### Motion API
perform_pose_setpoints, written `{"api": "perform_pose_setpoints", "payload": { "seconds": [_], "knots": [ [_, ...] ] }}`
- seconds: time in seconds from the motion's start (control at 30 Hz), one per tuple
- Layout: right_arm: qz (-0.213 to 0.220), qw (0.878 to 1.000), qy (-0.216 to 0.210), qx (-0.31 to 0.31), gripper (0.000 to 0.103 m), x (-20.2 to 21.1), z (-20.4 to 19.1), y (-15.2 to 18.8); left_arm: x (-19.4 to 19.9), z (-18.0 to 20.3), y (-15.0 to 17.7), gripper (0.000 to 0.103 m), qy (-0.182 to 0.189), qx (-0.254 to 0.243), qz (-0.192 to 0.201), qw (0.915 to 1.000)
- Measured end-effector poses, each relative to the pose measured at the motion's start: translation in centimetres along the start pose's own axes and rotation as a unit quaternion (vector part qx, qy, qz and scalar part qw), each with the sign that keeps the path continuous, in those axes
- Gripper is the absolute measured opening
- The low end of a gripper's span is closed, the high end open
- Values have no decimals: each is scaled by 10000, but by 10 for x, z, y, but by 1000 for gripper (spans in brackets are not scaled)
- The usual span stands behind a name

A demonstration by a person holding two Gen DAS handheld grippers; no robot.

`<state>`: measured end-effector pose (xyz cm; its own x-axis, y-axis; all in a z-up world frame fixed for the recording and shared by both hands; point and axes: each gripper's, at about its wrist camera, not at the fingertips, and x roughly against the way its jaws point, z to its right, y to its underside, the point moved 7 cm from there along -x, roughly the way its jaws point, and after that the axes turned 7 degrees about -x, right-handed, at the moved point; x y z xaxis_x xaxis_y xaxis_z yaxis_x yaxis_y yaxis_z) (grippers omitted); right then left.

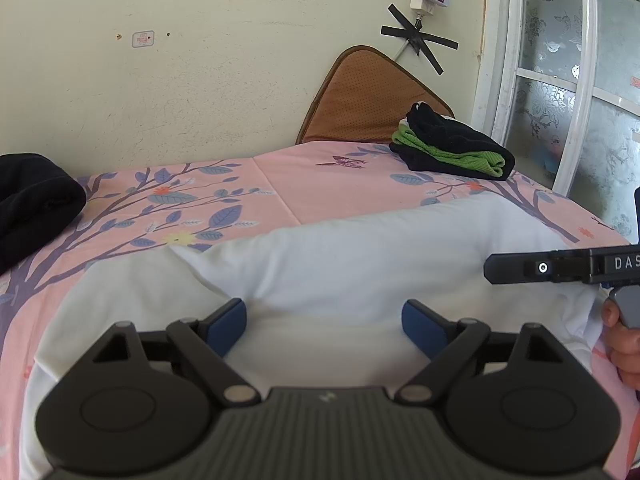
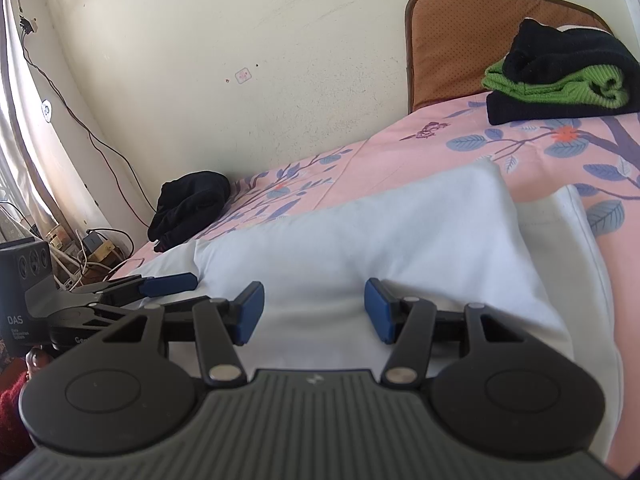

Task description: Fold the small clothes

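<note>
On the bed [image 1: 276,184], spread with a pink sheet printed with blue leaves and branches, a white garment [image 1: 360,248] lay across the near side, one part of it folded over the rest so that a raised fold ran across its middle. Both pairs of tongs hovered low over its near edge. The left tongs [image 1: 324,326] stood wide, their blue pads well apart with only white cloth showing between them, and the pads did not press on it. The right tongs [image 2: 314,310] were likewise parted, with the garment below the gap and nothing gripped; whether their tips brushed the cloth was hard to say from so low an angle. In the left wrist view the right tongs reached in from the right edge, with a hand [image 1: 624,340] under them.

Far back by the wall, a stack of folded clothes [image 1: 452,148] sat on the sheet, black over green over black, just in front of a brown cushion [image 1: 360,96] leaning in the corner. Well apart from it, at the other end of the bed, a crumpled black garment [image 2: 188,208] lay against the wall. Cables [image 2: 96,136] trailed down the wall beyond the bed's edge.
</note>
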<state>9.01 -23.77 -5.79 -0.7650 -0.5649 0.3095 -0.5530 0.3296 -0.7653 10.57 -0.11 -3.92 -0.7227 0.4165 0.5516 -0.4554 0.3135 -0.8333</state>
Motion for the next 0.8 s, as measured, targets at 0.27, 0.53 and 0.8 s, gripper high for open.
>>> {"api": "perform_pose_setpoints", "payload": {
  "seconds": [0.27,0.53,0.8],
  "knots": [
    [-1,10000,-3,3,59,0,0,0,0,0,0,88,0,-3,-2,10000],
    [-1,10000,-12,-1,59,1,0,0,0,0,0,89,-2,3,-2,10000],
    [-4,10000,-27,-14,60,1,-1,0,1,1,-1,89,62,61,43,10000]
  ]
}}
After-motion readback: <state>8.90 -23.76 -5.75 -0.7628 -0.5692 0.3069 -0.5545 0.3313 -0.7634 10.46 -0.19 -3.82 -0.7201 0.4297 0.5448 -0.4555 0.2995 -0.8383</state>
